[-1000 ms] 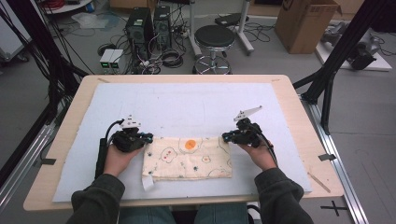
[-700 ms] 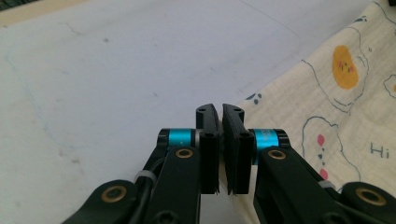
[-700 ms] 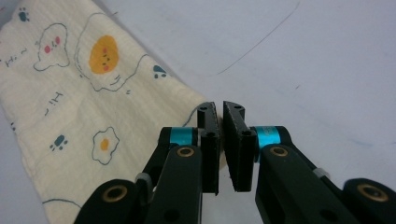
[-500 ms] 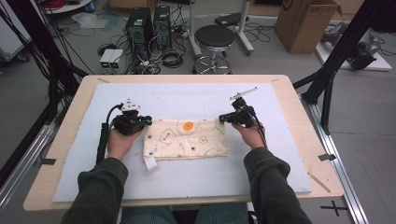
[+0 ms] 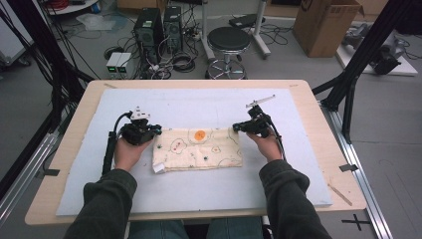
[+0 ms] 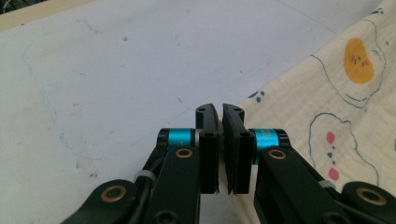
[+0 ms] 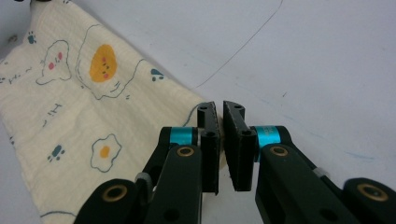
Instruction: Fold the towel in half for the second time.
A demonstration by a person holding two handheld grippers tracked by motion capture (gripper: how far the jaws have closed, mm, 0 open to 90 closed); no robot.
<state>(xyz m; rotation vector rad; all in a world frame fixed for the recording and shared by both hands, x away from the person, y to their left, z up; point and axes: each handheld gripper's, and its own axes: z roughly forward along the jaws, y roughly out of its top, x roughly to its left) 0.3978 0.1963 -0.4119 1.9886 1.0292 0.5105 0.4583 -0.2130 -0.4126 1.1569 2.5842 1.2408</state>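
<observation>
cloth spread flat, corners between fingers

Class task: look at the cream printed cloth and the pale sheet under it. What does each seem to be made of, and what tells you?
Cream printed cloth with egg drawings: probably a soft woven cotton, matt; a fine crinkled weave shows close up.
Pale blue-white sheet covering the table: possibly foam board or card, matt and smooth; faint pen lines and scuffs mark it.
</observation>
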